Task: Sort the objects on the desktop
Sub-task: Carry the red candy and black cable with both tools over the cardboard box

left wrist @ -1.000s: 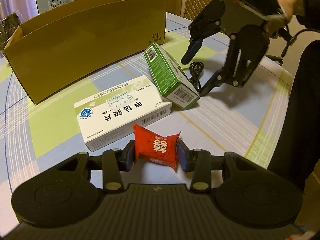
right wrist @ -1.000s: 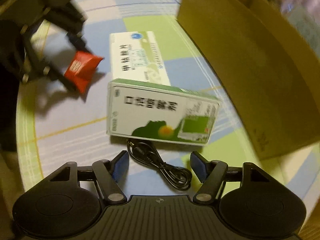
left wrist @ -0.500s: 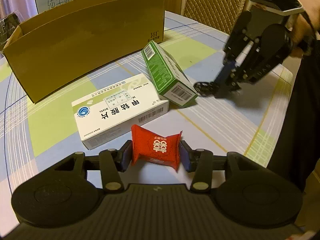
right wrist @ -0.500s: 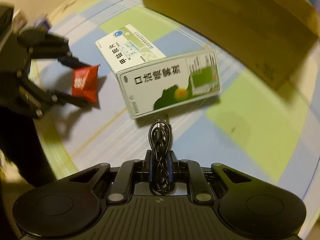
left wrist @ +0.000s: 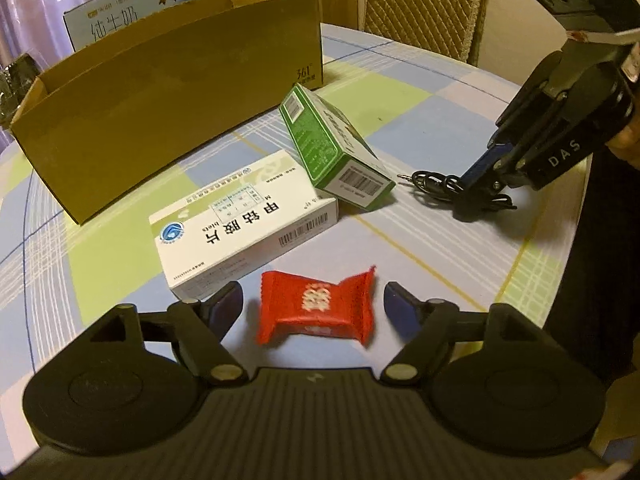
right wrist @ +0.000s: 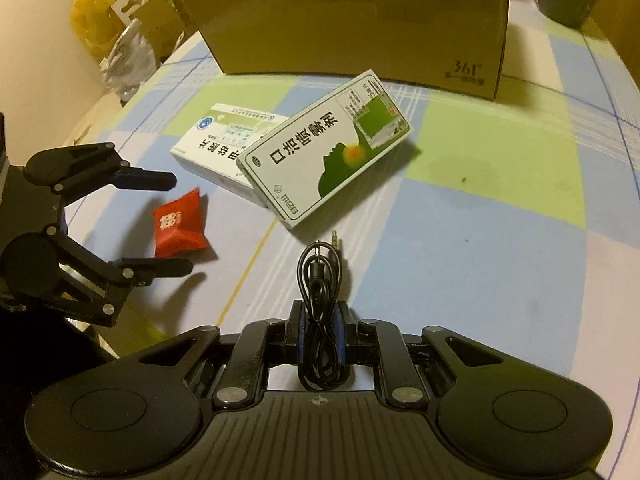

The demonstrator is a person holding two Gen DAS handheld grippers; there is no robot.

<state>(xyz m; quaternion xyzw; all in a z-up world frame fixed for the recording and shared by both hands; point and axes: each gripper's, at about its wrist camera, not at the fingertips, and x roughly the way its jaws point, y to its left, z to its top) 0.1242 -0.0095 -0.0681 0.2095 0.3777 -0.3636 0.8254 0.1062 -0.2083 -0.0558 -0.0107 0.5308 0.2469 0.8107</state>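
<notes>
The left gripper (left wrist: 313,307) has spread its 2 fingers since a moment ago, letting go of the red packet (left wrist: 316,309), which lies crinkled and glossy on the tablecloth (left wrist: 440,128) between them, probably loose; so that item is not yet sorted. The right gripper (right wrist: 319,338) has clamped tight on the black cable (right wrist: 320,280), a thin rubbery coil, its plugs pointing far; it sits just near of the green box (right wrist: 328,160), a stiff printed carton leaning on the flat white box (left wrist: 240,216); the open cardboard box (left wrist: 168,92), matte and corrugated, stands far behind.
</notes>
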